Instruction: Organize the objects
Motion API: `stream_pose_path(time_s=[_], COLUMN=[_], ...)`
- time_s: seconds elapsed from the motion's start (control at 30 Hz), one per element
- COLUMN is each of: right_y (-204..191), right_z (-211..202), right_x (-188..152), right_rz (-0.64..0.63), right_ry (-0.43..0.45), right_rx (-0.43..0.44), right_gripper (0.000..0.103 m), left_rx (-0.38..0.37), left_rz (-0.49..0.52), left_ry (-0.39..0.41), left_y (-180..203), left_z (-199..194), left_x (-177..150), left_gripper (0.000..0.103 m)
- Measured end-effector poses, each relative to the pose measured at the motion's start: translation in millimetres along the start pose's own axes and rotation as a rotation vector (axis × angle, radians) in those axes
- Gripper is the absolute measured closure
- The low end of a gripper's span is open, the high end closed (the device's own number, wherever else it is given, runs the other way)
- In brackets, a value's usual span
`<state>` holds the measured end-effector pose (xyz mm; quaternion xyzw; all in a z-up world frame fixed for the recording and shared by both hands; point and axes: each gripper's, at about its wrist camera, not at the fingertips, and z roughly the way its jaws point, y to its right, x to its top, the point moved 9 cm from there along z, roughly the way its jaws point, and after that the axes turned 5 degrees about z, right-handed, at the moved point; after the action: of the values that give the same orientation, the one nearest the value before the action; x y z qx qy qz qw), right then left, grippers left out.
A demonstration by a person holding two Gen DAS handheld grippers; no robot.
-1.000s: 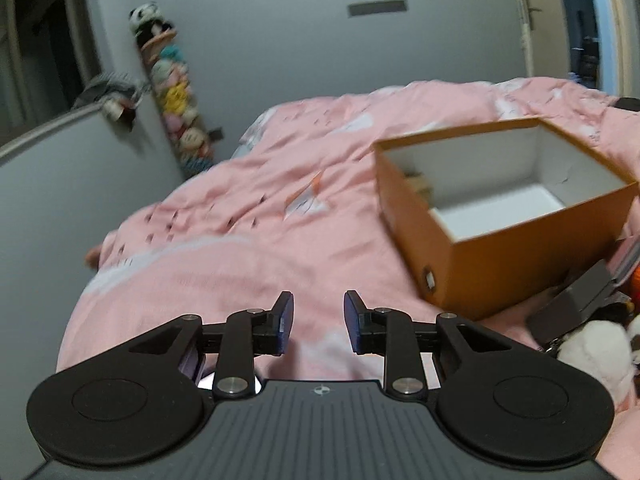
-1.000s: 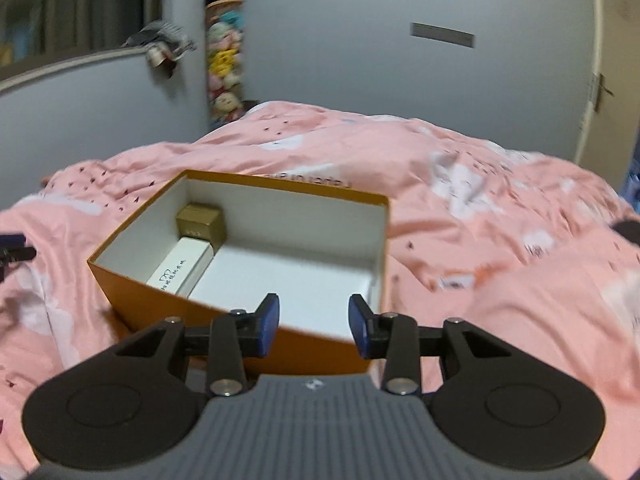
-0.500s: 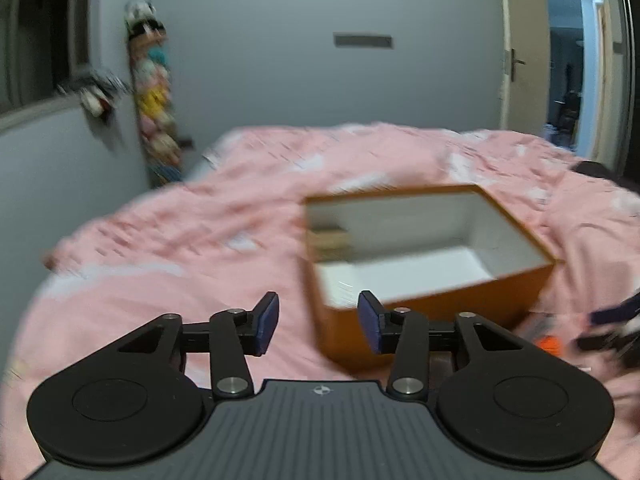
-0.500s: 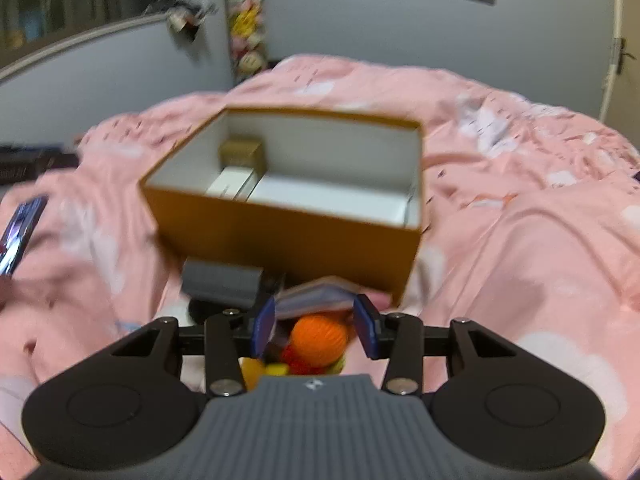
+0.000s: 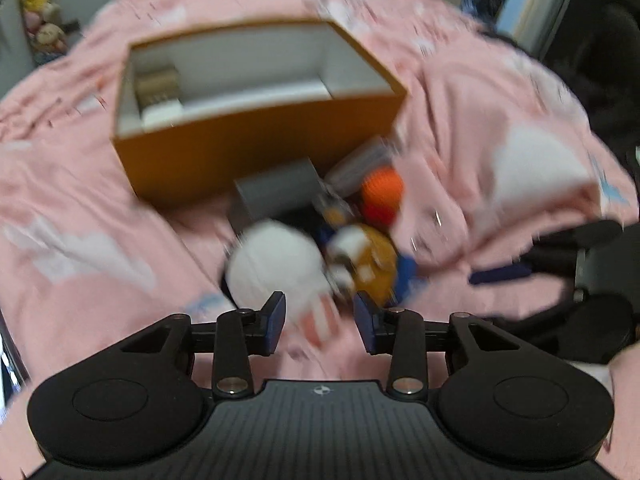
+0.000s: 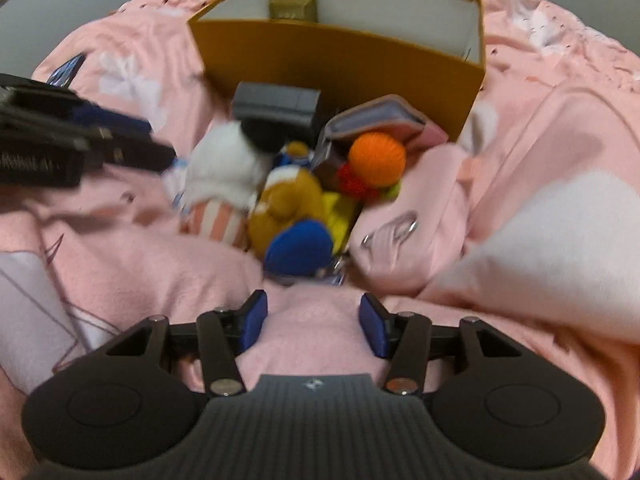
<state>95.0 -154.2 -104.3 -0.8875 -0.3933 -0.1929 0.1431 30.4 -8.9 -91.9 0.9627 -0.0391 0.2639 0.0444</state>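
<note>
An open orange box (image 5: 260,148) (image 6: 340,60) stands on the pink bedding, with a small gold box (image 6: 293,8) and a white box (image 5: 160,114) inside. In front of it lies a pile: a white plush (image 5: 276,264) (image 6: 224,164), a brown plush (image 6: 288,196), an orange yarn ball (image 6: 376,156), a blue ball (image 6: 298,246), a grey box (image 6: 276,102) and a pink wallet (image 6: 384,118). My left gripper (image 5: 320,316) hangs over the white plush, jaws closing, pads off it. My right gripper (image 6: 313,314) is just short of the blue ball, jaws opening over bare bedding.
The pink duvet (image 6: 540,160) bunches into folds right of the pile, with a metal ring (image 6: 408,226) on it. A flat white item (image 6: 24,300) lies at the left edge. A dark doorway (image 5: 600,40) is beyond the bed at the right.
Both grippers have tipped downward and moved toward the pile in front of the box. The toys now fill the middle of both views. Each gripper now shows in the other's view.
</note>
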Motion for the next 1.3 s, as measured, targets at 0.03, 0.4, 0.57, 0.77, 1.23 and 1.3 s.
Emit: stream_pose_path(time_s=[0.03,0.4,0.57,0.77,1.23,1.3], right_y=[-1,-6,-2,15,83,88], right_z=[-1,-4,-1,-9,4,13], right_x=[-4,-21,-14,17,127,134], right_rz=[-0.013,-0.058,-0.046,0.034,0.518,0.594], right_ry=[-0.009,-0.067,-0.066,-0.002,0.125,0.114], right_rx=[0.005,0.047,0.056,0.076,0.089,0.107], right_gripper=[0.05,0.05,0.05,0.05,0.048,0.048], left_rx=[0.001,-0.019,-0.031,0.031,0.027,0.005], left_rz=[0.006,-0.005,-0.021,0.028,-0.262,-0.369], left_ry=[-0.032,-0.2,-0.17,-0.058,0.126,0.121], left_y=[7,16,8,-8,-66,-82], left_z=[0,7,9,3,24,32], left_x=[-8,-47,-36,-5,88,90], left_gripper=[0.059,0.059,0.059,0.059,0.05,0.047])
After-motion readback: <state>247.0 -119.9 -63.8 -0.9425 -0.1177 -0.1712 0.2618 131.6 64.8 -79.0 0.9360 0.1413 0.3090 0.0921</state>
